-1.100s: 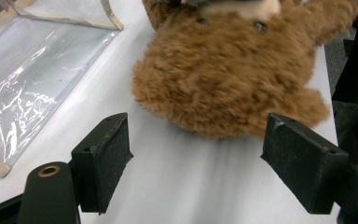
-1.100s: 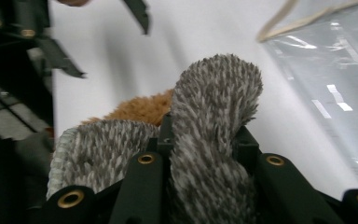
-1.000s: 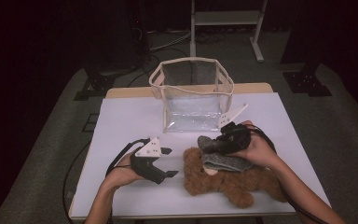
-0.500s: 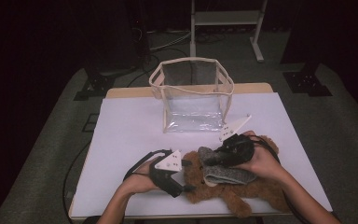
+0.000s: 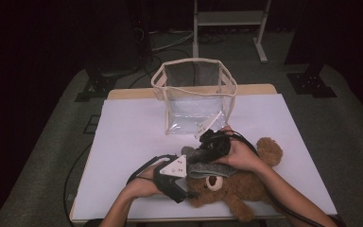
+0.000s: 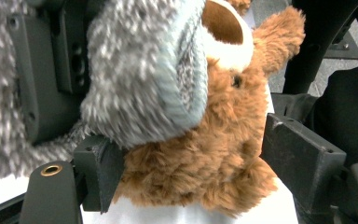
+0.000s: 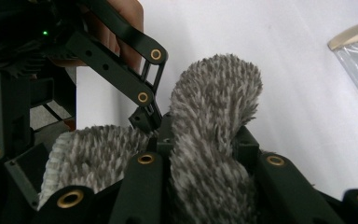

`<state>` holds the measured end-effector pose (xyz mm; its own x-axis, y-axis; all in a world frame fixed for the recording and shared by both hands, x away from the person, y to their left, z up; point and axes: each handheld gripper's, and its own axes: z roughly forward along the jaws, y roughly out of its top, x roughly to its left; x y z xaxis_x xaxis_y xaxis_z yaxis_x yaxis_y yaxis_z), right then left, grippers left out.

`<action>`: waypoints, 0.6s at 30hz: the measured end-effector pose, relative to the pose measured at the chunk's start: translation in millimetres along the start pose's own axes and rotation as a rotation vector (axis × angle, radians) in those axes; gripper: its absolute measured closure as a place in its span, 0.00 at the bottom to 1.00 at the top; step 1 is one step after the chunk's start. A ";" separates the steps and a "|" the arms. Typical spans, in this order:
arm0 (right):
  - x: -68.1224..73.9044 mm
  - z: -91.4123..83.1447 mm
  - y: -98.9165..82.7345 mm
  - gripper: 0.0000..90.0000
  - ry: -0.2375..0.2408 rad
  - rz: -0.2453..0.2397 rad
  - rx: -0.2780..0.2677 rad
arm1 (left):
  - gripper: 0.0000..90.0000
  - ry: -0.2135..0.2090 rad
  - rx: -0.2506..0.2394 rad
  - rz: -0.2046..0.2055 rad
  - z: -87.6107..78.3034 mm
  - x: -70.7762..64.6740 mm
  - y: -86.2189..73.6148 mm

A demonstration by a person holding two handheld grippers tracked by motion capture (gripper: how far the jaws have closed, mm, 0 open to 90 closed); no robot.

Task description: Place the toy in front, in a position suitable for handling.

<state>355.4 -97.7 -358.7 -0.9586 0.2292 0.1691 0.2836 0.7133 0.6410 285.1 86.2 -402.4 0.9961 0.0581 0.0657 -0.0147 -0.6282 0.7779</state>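
Right gripper (image 7: 200,163) clamped on soft, light grey hat (image 7: 214,107), left gripper (image 6: 191,163) half-open astride squashy teddy bear (image 6: 205,154) head between jaws, no squeeze evident; best gripping hat at ribbed cuff.

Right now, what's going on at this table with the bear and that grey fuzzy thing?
A person works with two tools on a brown teddy bear lying on the white table. The right hand-held gripper is clamped on a grey fuzzy sock and holds it at the bear's head. The left hand-held gripper has its jaws around the bear's head, fur between them. A clear bag stands open behind, with nothing visible inside.
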 end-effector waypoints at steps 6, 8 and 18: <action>-5.6 -23.0 -18.7 0.79 -0.014 0.045 -0.024 | 0.26 0.003 -0.011 0.000 1.0 -0.7 2.4; -6.1 -33.5 -26.0 0.79 -0.034 0.058 -0.023 | 0.26 0.007 -0.010 0.001 1.3 -0.6 2.4; -5.0 -55.5 -54.2 0.79 -0.049 0.088 -0.022 | 0.26 0.056 -0.016 -0.009 -4.9 5.1 5.0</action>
<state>343.4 -174.3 -352.7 -0.9274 0.3231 0.1887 0.3655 0.6745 0.6415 289.7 87.2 -395.1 0.9899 0.1069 0.0934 -0.0079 -0.6152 0.7883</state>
